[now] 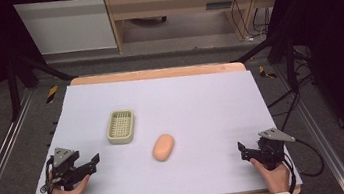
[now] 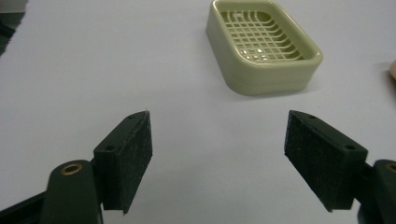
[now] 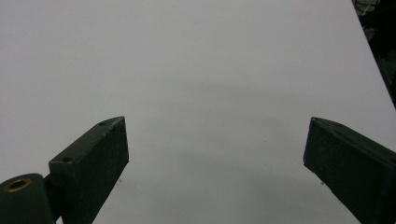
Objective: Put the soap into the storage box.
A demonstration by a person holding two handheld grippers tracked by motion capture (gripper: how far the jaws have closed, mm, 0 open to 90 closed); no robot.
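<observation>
Left gripper (image 1: 94,162) sits near-left, jaws spread wide and empty; right gripper (image 1: 243,149) near-right, equally wide. Pale green soap dish (image 1: 121,127) lies mid-table, orange soap bar (image 1: 163,147) just right and nearer, apart from it.

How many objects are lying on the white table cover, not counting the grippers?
2. A pale green soap dish lies left of centre, and an orange oval soap bar lies just beside it, nearer the person. Nothing appears hidden.

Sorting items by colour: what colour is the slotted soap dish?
Pale green rectangular plastic soap dish with a grid bottom; left gripper view shows it best.
</observation>
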